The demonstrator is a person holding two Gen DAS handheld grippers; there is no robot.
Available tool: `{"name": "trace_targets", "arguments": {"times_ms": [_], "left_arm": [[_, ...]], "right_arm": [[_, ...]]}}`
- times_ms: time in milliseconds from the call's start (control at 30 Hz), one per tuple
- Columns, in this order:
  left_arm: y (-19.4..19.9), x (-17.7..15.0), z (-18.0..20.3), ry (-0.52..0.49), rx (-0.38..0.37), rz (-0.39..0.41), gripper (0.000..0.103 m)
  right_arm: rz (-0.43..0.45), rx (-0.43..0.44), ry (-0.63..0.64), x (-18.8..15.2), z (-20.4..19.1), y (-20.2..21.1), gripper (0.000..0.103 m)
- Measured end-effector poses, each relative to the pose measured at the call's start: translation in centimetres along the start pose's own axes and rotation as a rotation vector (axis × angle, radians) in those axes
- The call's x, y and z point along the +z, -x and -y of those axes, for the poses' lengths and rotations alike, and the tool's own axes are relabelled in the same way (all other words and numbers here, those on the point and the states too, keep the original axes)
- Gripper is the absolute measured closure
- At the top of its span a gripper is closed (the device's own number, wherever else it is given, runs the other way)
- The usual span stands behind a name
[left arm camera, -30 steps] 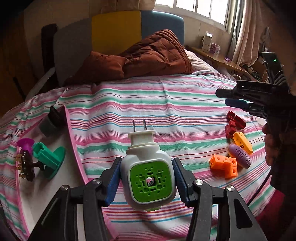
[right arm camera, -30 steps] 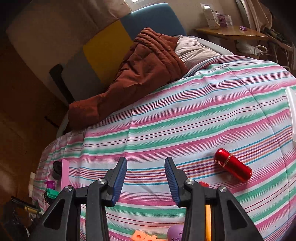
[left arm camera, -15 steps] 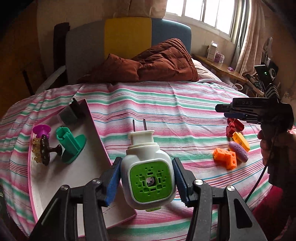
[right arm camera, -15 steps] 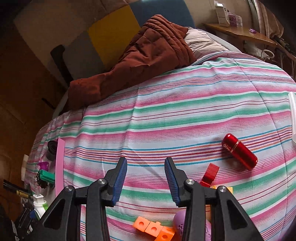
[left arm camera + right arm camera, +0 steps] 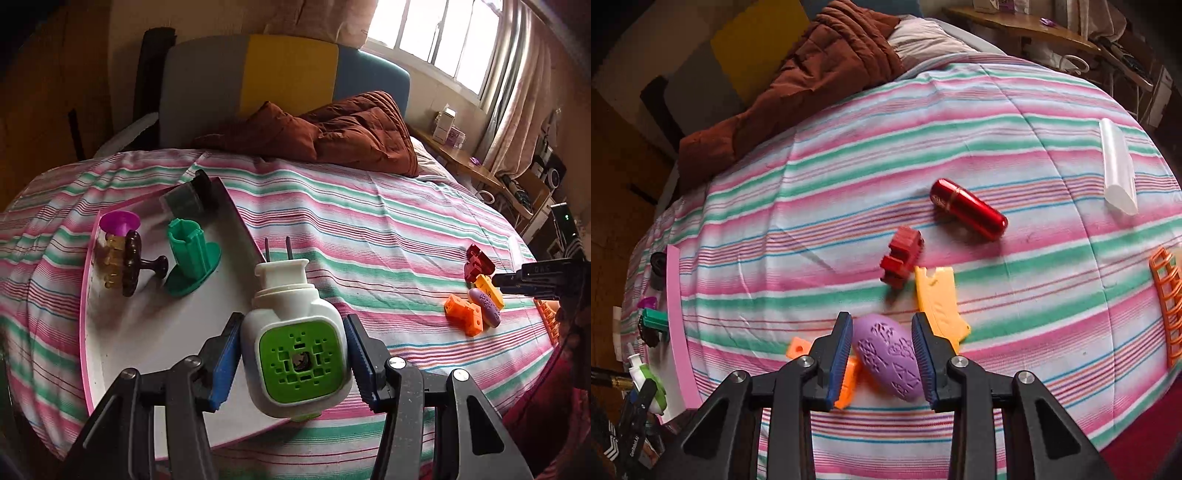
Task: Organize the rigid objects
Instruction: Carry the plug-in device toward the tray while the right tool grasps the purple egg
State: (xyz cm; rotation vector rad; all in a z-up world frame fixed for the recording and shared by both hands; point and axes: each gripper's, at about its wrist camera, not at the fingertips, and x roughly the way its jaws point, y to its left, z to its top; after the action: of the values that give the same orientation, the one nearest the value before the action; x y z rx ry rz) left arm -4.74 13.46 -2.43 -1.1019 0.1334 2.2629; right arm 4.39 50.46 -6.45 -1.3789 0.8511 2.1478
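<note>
The left gripper (image 5: 291, 363) had its jaws clamped on a white-and-green plug-in device (image 5: 295, 345), its 2 prongs pointing up and away, over the pink-edged tray (image 5: 147, 332). The right gripper (image 5: 882, 354) had its jaws closing around a purple oval piece (image 5: 888, 356) lying on the striped bed (image 5: 849, 184), its long axis running diagonally between them.

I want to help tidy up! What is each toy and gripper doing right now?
Left gripper: shut on the plug, over the tray.
Right gripper: closing around the purple egg.
Red tube: lying on the bed.
Green stand: upright on the tray.
</note>
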Motion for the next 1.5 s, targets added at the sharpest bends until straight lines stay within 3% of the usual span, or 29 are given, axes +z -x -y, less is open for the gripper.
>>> {"name": "trace_targets", "arguments": {"times_ms": [233, 333, 400, 467, 567, 767, 1200, 1400, 1500], "left_arm": [[0.4, -1.0, -1.5, 0.029, 0.003, -0.011, 0.049], [0.6, -1.4, -2.3, 0.045, 0.009, -0.014, 0.049], [0.8, -1.7, -2.8, 0.054, 0.015, -0.013, 0.049], [1.0, -2.0, -3.3, 0.067, 0.02, -0.016, 0.048], [1.1, -2.3, -4.2, 0.085, 0.026, -0.023, 0.049], [1.3, -2.8, -5.4, 0.117, 0.041, -0.027, 0.049], [2.4, -3.6, -7.1, 0.155, 0.051, -0.012, 0.048], [3.0, -3.8, -7.7, 0.156, 0.061, -0.002, 0.048], [3.0, -3.9, -7.9, 0.161, 0.068, -0.006, 0.048]], "right_arm": [[-0.046, -0.007, 0.147, -1.0, -2.1, -1.1, 0.076], [-0.083, -0.092, 0.245, -0.6, -3.0, -2.5, 0.076], [-0.09, -0.139, 0.287, -0.4, -3.2, -2.9, 0.074], [-0.104, -0.127, 0.294, -0.3, -3.0, -2.9, 0.072], [-0.161, -0.124, 0.337, -0.6, -2.7, -3.2, 0.061], [-0.273, -0.096, 0.319, -1.2, -1.7, -4.9, 0.058], [-0.254, -0.126, 0.328, -1.8, -1.3, -4.1, 0.059], [-0.11, -0.113, 0.3, -1.9, -1.0, -0.4, 0.059], [-0.036, -0.029, 0.322, -2.1, -2.4, 1.8, 0.059]]}}
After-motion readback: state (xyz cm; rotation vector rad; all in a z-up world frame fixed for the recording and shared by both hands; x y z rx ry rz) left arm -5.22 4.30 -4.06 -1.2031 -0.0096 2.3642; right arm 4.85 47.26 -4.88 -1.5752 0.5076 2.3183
